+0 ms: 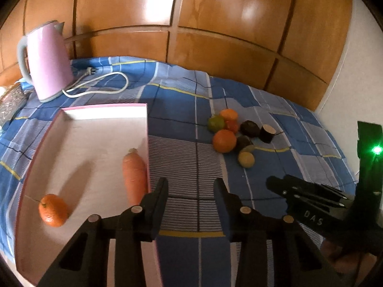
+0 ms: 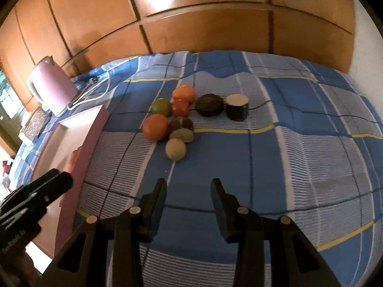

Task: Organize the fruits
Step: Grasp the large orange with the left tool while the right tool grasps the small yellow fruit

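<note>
A pink box (image 1: 79, 143) lies on the blue checked cloth and holds an orange (image 1: 53, 210) and a carrot (image 1: 134, 174). My left gripper (image 1: 190, 186) is open and empty, over the box's right wall. A pile of fruits sits to the right: a large orange (image 1: 224, 140), a green fruit (image 1: 216, 123), a pale round fruit (image 1: 246, 159) and dark pieces (image 1: 250, 128). My right gripper (image 2: 189, 187) is open and empty, short of the pile, whose pale fruit (image 2: 175, 149) is nearest and large orange (image 2: 155, 127) left of it.
A pink kettle (image 1: 46, 62) with a white cord (image 1: 100, 83) stands at the back left. Wooden cabinet panels (image 1: 191, 24) rise behind the table. The box's right wall (image 2: 88, 141) is left of my right gripper. A dark cut cylinder (image 2: 237, 107) lies at the pile's right.
</note>
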### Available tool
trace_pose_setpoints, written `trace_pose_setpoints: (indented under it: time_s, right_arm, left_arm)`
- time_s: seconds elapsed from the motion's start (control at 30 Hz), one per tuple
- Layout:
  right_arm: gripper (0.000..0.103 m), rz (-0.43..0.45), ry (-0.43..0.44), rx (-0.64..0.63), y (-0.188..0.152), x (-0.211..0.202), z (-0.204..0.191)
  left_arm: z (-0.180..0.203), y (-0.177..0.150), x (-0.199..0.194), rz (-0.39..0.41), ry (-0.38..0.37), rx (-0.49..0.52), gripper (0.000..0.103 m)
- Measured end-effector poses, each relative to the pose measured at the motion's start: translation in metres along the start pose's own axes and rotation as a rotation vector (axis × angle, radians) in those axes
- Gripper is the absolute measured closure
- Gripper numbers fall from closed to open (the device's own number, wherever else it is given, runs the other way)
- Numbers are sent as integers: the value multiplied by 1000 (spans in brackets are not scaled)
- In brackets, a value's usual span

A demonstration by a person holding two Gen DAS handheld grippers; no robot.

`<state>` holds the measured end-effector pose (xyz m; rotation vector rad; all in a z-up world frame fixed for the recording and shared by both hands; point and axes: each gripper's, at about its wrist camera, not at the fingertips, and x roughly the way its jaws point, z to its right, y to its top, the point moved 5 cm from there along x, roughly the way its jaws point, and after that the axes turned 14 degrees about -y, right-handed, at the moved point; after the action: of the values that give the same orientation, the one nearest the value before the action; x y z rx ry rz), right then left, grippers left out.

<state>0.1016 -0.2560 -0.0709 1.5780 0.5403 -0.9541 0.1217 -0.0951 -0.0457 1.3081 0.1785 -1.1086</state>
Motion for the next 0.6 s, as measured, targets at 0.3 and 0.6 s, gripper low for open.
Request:
trace_pose_setpoints:
  time_s: [0.3, 0.6]
  right_arm:
    - [65, 1, 27, -43, 21, 24, -22]
    - [82, -13, 36, -33, 30, 43, -25]
  left_arm:
    - [-8, 1, 16, -21, -1, -36, 63]
    - [-7, 7, 31, -35, -15, -33, 63]
